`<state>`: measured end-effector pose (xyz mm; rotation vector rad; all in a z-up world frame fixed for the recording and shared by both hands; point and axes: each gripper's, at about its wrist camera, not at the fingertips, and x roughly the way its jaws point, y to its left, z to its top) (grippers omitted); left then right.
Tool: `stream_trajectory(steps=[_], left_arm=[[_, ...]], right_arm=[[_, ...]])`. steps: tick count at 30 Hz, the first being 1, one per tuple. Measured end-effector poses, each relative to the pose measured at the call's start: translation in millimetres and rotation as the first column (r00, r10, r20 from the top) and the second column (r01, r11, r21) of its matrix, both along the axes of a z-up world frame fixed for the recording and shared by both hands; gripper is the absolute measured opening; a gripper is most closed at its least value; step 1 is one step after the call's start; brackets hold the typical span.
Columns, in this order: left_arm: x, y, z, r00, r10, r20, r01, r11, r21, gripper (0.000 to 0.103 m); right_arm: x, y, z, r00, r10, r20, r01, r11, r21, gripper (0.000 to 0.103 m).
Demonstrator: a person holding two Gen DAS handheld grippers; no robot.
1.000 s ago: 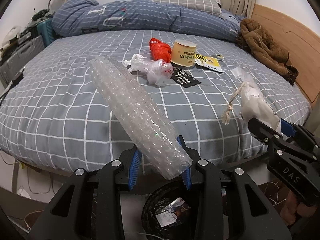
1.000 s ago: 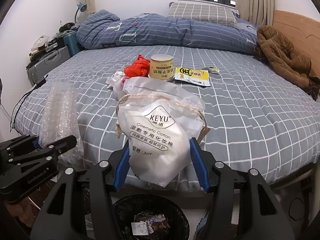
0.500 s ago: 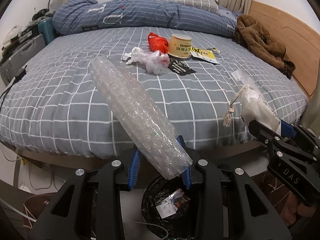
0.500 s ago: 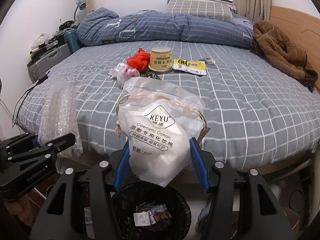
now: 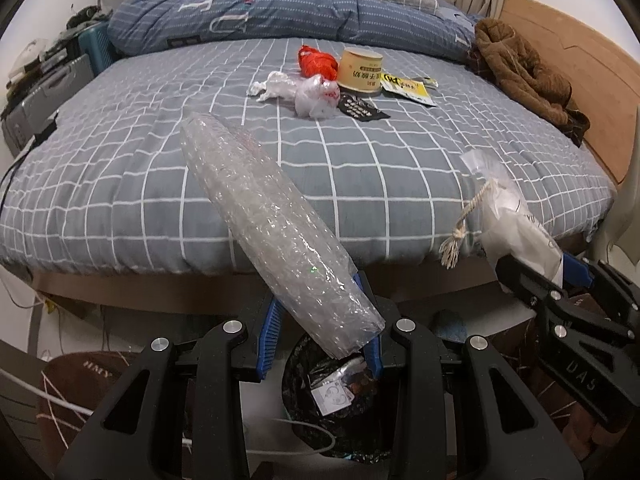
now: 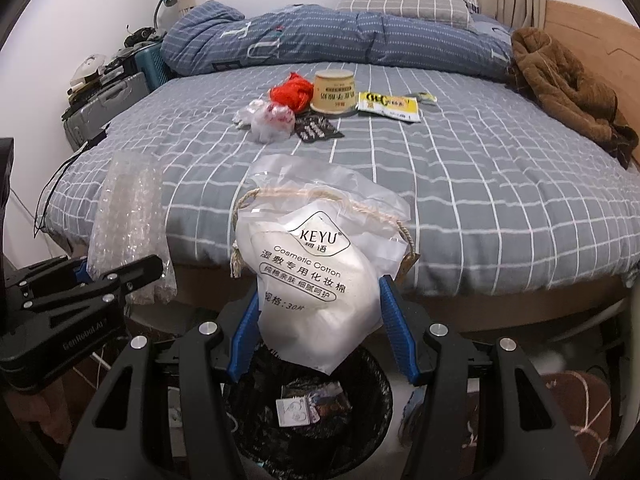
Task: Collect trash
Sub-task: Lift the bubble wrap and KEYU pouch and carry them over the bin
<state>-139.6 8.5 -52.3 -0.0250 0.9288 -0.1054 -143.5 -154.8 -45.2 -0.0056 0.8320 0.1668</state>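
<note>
My left gripper (image 5: 320, 322) is shut on a long roll of clear bubble wrap (image 5: 264, 216) that sticks up and away over the bed's edge. My right gripper (image 6: 316, 320) is shut on a white cosmetic-cotton bag (image 6: 312, 272) with a rope drawstring. Both grippers hover above a black-lined trash bin (image 6: 372, 424) (image 5: 296, 396) on the floor, which holds a few scraps. Each gripper shows in the other's view: the right gripper (image 5: 540, 280) at the right, the left gripper (image 6: 120, 276) at the left. More trash lies on the bed: a red bag (image 5: 316, 62), a paper cup (image 5: 360, 70), a yellow packet (image 5: 406, 88), a clear crumpled bag (image 5: 308, 94), a black wrapper (image 5: 360, 110).
The grey checked bed (image 5: 120, 168) fills the view beyond the bin, with a rolled blue duvet (image 5: 256, 16) at the back and a brown coat (image 5: 520, 72) by the wooden headboard. A suitcase and clutter (image 6: 108, 96) stand at the left. Cables lie on the floor near the bin.
Both grippers have drawn back from the bed with their loads; the bed has receded and the trash bin shows more fully beneath them.
</note>
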Motion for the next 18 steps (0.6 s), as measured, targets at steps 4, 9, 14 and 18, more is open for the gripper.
stream_trajectory(steps=[4,9,14,18], left_arm=[[-7.1,-0.1,-6.4,1.000,0.001,-0.024,-0.001,1.000,0.002,0.034],[-16.2,-1.7,-21.6,0.997,-0.004,-0.075,0.004,1.000,0.000,0.034],[-14.7,-3.5,-40.5,0.992,-0.010,-0.127,0.008,1.000,-0.019,0.034],[-11.9,-5.7,-55.1,0.988,-0.013,-0.156,0.011,1.000,-0.009,0.034]], right_arm=[[-7.9,0.1,-8.0,0.999,0.000,-0.036,0.000,1.000,0.004,0.054],[-13.7,0.3,-21.4,0.995,-0.004,-0.096,0.005,1.000,0.010,0.054],[-10.4,2.3,-45.7,0.984,-0.005,-0.179,0.005,1.000,0.002,0.053],[-6.4,3.7,-61.8,0.973,-0.002,-0.229,0.001,1.000,-0.004,0.053]])
